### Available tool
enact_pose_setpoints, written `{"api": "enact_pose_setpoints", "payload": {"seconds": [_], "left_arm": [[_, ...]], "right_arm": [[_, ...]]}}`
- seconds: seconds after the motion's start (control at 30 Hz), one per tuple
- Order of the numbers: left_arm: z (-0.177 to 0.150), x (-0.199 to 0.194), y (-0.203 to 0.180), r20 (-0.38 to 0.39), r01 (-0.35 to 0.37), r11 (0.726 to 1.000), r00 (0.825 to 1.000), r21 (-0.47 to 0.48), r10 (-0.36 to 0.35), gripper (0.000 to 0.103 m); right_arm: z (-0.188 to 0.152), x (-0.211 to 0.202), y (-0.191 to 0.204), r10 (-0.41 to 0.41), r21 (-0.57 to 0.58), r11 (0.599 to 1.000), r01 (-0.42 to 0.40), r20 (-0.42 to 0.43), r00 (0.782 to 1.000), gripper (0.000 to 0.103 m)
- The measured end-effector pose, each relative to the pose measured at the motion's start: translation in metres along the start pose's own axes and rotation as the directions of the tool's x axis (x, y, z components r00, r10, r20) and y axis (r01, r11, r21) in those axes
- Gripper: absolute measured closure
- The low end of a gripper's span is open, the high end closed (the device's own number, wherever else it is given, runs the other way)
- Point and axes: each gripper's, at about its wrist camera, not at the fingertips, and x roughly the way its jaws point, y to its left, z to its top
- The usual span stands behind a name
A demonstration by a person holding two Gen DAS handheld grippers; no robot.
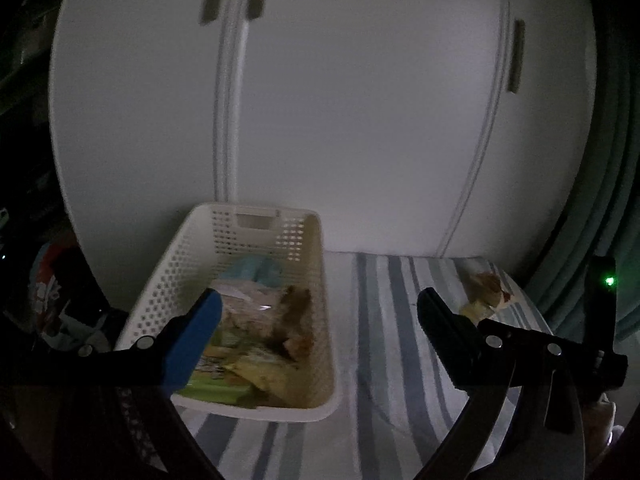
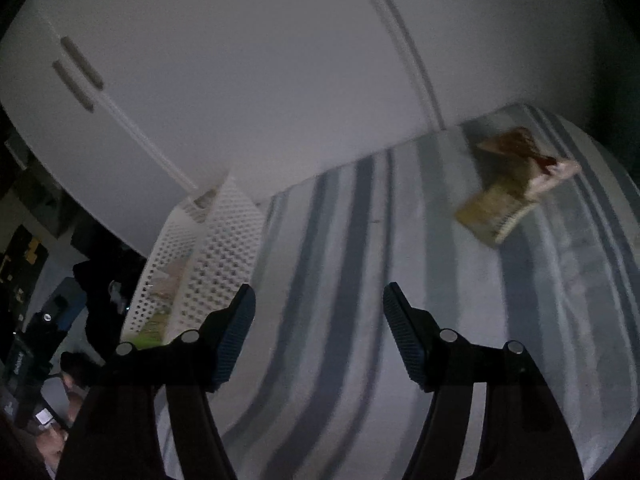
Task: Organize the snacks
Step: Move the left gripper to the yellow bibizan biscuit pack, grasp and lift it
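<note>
Between the spread fingers of the right hand-held gripper [image 2: 319, 334], which is released and holds nothing, lies only striped bedding [image 2: 340, 280]; ahead and to its right, near the far edge of the bed, rest the loose snack packets [image 2: 516, 184], well apart from the fingertips. They look like thin crinkly wrappers, probably light, soft and easily crushed, with slippery film, so a gentle pinch across a flat sealed edge or the middle of one pack seems the safest hold. The left hand-held gripper [image 1: 320, 316] is likewise released and empty, hovering over the white perforated basket [image 1: 192, 264], which already holds several packets and stands against the white wardrobe [image 1: 320, 100].
</note>
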Motion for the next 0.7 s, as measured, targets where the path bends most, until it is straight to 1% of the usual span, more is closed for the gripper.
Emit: {"api": "enact_pose_setpoints", "payload": {"seconds": [0.1, 0.23, 0.33, 0.47, 0.63, 0.7], "left_arm": [[-0.003, 0.011, -0.017, -0.028, 0.033, 0.999, 0.999, 0.014, -0.032, 0.004], [-0.007, 0.024, -0.043, -0.054, 0.06, 0.997, 0.997, 0.051, -0.057, 0.004], [-0.009, 0.037, -0.062, -0.072, 0.078, 0.993, 0.995, 0.087, -0.072, 0.004], [-0.013, 0.051, -0.089, -0.094, 0.108, 0.985, 0.991, 0.133, -0.096, 0.004], [-0.02, 0.08, -0.121, -0.13, 0.159, 0.972, 0.982, 0.174, -0.138, 0.004], [-0.023, 0.098, -0.134, -0.179, 0.175, 0.968, 0.973, 0.18, -0.143, 0.004]], "right_arm": [[-0.001, -0.007, -0.021, -0.052, 0.014, 0.999, 0.052, 0.011, 0.999, 0.037], [0.0, -0.018, -0.051, -0.084, 0.063, 0.995, 0.082, 0.025, 0.996, 0.037], [0.004, -0.026, -0.075, -0.147, 0.098, 0.985, 0.142, 0.04, 0.988, 0.037], [0.007, -0.032, -0.098, -0.212, 0.141, 0.969, 0.203, 0.05, 0.976, 0.037], [0.007, -0.035, -0.132, -0.241, 0.232, 0.946, 0.227, 0.034, 0.97, 0.037], [0.006, -0.035, -0.144, -0.252, 0.261, 0.936, 0.237, 0.024, 0.967, 0.037]]}}
